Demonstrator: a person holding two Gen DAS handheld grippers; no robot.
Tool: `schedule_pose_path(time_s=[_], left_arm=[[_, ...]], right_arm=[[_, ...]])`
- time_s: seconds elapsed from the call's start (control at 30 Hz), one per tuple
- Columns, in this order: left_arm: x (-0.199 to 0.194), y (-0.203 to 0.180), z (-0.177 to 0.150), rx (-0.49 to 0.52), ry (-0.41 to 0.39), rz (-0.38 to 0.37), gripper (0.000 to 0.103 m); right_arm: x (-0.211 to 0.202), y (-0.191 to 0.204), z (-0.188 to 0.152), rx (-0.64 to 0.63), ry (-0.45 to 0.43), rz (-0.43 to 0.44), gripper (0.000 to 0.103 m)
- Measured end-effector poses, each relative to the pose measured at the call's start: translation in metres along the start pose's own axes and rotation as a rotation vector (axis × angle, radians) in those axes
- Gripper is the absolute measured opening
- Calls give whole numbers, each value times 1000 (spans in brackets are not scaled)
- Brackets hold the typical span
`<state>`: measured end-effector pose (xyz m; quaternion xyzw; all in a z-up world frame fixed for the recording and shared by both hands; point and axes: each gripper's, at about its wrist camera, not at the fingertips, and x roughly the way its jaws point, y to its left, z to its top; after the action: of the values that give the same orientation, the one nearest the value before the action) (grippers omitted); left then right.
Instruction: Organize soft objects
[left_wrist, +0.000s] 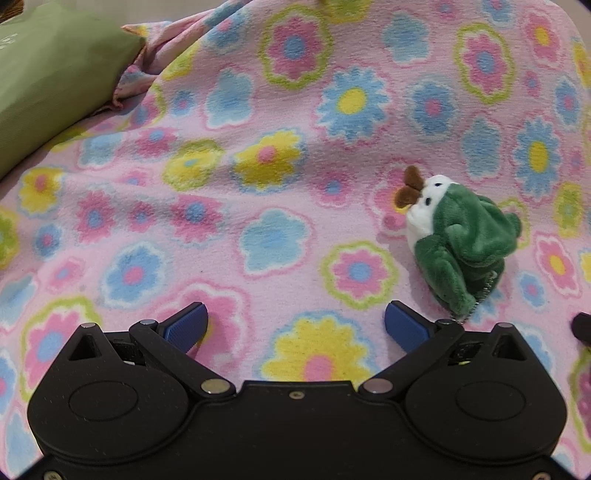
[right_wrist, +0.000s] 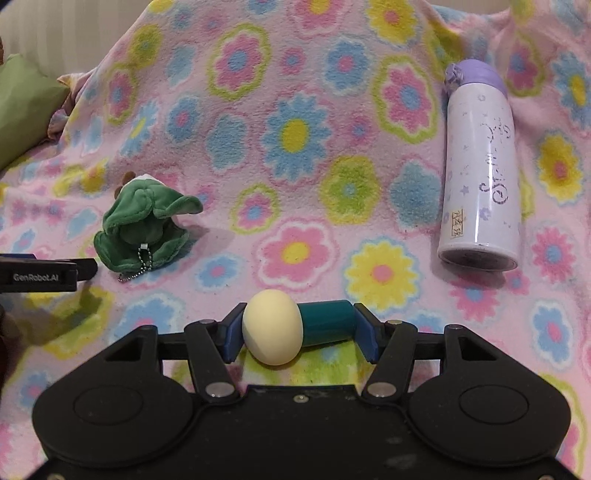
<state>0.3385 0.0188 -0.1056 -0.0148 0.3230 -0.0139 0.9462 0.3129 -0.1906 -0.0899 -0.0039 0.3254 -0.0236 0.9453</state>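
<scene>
On fleecy blanket (left_wrist: 258, 110): left gripper (left_wrist: 295, 325) jaws wide; right gripper (right_wrist: 299, 332) jaws clamp smooth mushroom-shaped toy (right_wrist: 295, 326).

My left hand-held gripper (left_wrist: 295, 325) hovers low with its two blue fingers (left_wrist: 186, 326) spread wide apart and nothing between them. My right hand-held gripper (right_wrist: 300, 330) is also held low and level, its blue fingers (right_wrist: 365, 336) drawn in and clamped from both sides on a cream-and-teal mushroom-shaped toy (right_wrist: 295, 326). In the right wrist view, the tip of my left one shows at the left edge.
</scene>
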Motion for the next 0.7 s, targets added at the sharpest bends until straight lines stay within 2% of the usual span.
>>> schedule_pose_path(time_s=[0.1,0.2,0.33,0.5,0.7], left_arm=[[-7,-1,-1,34,-17,-73,99],[-20,-7,3,65,-61,-111,99],[-31,-19,25,58,-94,-161,99],[-21,-46,51,96,-71,-183,99],[8,-71,53,123,-4,-155,99]], right_arm=[[-1,-2,-1,10,-1,6,59],[1,0,-1,-5,-15,4,59],[1,-1,0,1,-15,10,59],[2,-1,0,4,-20,14,60],[2,-2,0,12,-22,17,60]])
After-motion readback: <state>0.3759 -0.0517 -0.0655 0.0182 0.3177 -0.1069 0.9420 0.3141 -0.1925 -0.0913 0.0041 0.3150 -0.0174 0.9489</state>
